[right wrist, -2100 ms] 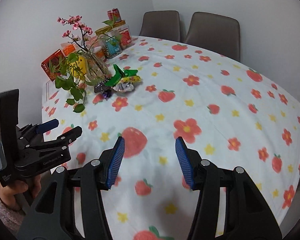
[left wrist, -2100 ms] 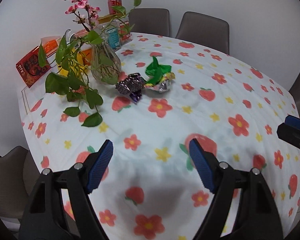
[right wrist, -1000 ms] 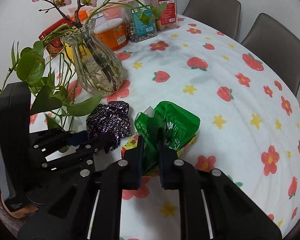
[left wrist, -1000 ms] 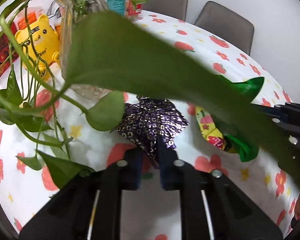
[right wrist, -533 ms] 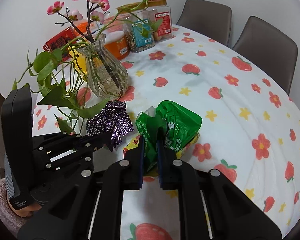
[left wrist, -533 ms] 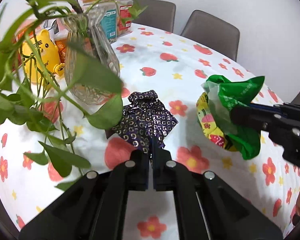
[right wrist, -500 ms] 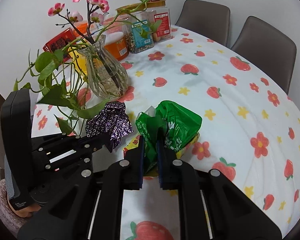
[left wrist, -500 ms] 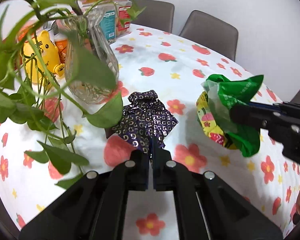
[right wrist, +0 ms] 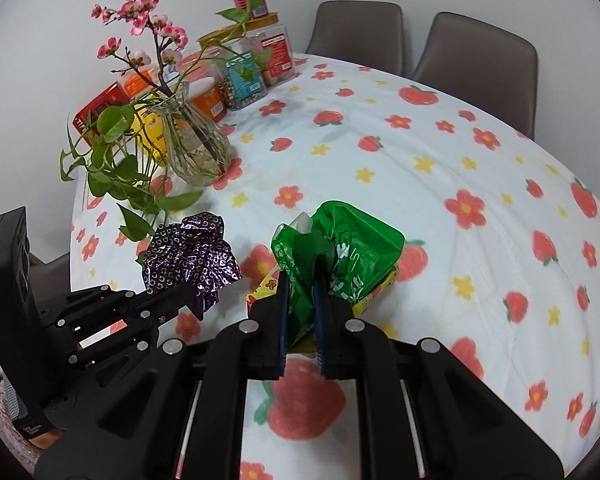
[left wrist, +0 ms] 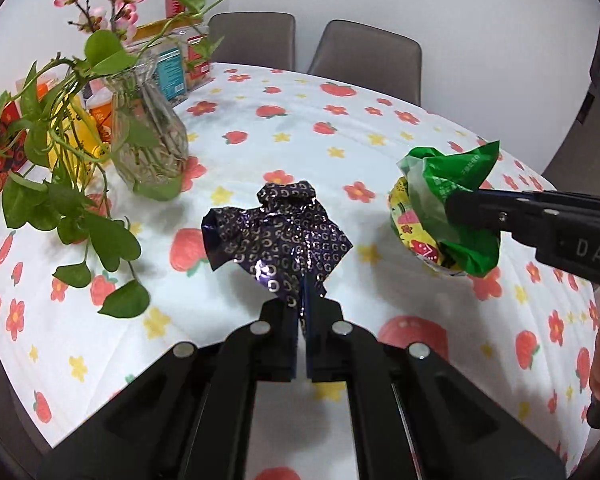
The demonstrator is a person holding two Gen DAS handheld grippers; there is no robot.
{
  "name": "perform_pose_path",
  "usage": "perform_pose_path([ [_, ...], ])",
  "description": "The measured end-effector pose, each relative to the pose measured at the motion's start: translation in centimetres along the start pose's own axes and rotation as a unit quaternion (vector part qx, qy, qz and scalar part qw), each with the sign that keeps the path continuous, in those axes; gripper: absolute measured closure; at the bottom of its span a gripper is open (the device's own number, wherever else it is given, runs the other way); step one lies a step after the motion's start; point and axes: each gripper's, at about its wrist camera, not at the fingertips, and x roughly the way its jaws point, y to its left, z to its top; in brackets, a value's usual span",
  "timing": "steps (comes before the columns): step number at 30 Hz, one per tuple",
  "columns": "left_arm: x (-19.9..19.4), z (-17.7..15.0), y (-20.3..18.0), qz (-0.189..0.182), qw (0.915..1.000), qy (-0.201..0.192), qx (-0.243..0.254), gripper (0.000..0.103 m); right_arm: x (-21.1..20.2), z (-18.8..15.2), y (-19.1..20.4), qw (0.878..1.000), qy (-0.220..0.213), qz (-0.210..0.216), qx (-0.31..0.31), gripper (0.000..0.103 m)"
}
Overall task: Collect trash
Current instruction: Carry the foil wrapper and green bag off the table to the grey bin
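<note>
A crumpled dark purple foil wrapper (left wrist: 278, 236) with gold rings hangs above the tablecloth, pinched at its lower corner by my shut left gripper (left wrist: 302, 306). The same purple wrapper (right wrist: 190, 254) shows at the left of the right wrist view, in the left gripper (right wrist: 196, 294). My right gripper (right wrist: 301, 280) is shut on a bunch of green plastic bag and yellow printed wrapper (right wrist: 340, 252), lifted clear of the cloth. In the left wrist view that green and yellow bundle (left wrist: 444, 208) hangs at the right from the right gripper (left wrist: 454, 206).
A glass vase (left wrist: 150, 140) with trailing green leaves and pink blossoms stands at the left. Snack jars (right wrist: 252, 68), red and orange boxes and a red can line the far left edge. Two grey chairs (right wrist: 476, 52) stand behind the strawberry-print tablecloth (right wrist: 440, 184).
Both grippers have closed on the trash, lifted it off the cloth and drawn back from the vase. The leaf that filled the left wrist view a second ago is out of the way.
</note>
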Motion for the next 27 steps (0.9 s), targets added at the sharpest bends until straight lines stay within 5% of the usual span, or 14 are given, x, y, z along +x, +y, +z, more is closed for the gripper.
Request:
perform_pose_path([
  [8, -1.5, 0.1, -5.6, -0.033, 0.9988, -0.007, 0.034, 0.1, -5.4, -3.9, -2.9, 0.999, -0.023, -0.029, 0.032, 0.093],
  [15, -3.4, -1.3, -15.2, -0.082, 0.9916, -0.009, 0.099, 0.1, -12.8, -10.2, -9.2, 0.991, -0.052, -0.074, 0.101, 0.093],
  [27, -9.9, -9.1, -36.8, -0.169, 0.9618, -0.013, 0.215, 0.1, -30.5, -29.6, -20.4, 0.955, -0.091, -0.175, 0.223, 0.093],
])
